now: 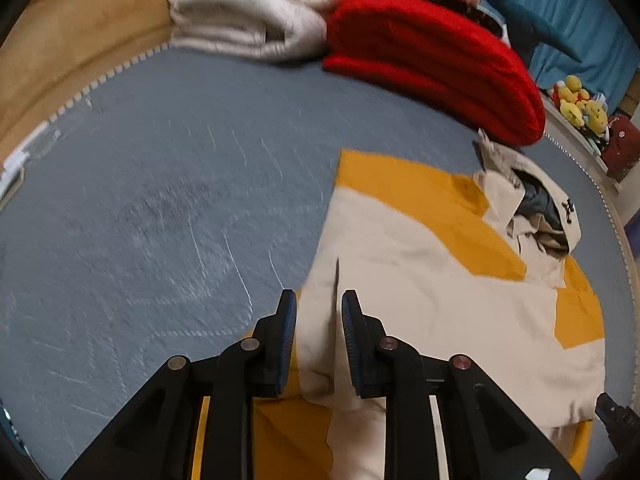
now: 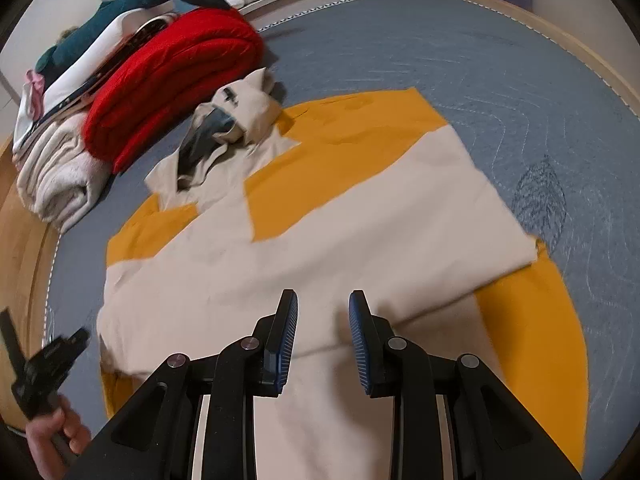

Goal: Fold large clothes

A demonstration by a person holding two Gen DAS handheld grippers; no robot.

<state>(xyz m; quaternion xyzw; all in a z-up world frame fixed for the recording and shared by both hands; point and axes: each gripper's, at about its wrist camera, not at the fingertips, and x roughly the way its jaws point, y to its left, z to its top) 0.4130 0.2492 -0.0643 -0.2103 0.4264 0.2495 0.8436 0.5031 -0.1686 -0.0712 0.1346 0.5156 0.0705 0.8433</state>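
A beige and mustard-yellow hooded jacket (image 2: 340, 216) lies partly folded on a blue-grey bedspread (image 2: 500, 60), its hood (image 2: 236, 120) toward the far side. It also shows in the left wrist view (image 1: 420, 280). My left gripper (image 1: 319, 308) is open, its jaws hovering over the jacket's left edge with nothing between them. It also appears at the lower left of the right wrist view (image 2: 52, 356), held by a hand. My right gripper (image 2: 323, 308) is open and empty above the jacket's near beige fold.
A folded red blanket (image 1: 436, 60) and a folded cream blanket (image 1: 248, 12) lie at the far side of the bed, with more bedding stacked behind. Plush toys (image 1: 580, 104) sit on a ledge. A wooden bed frame (image 1: 80, 40) rims the mattress.
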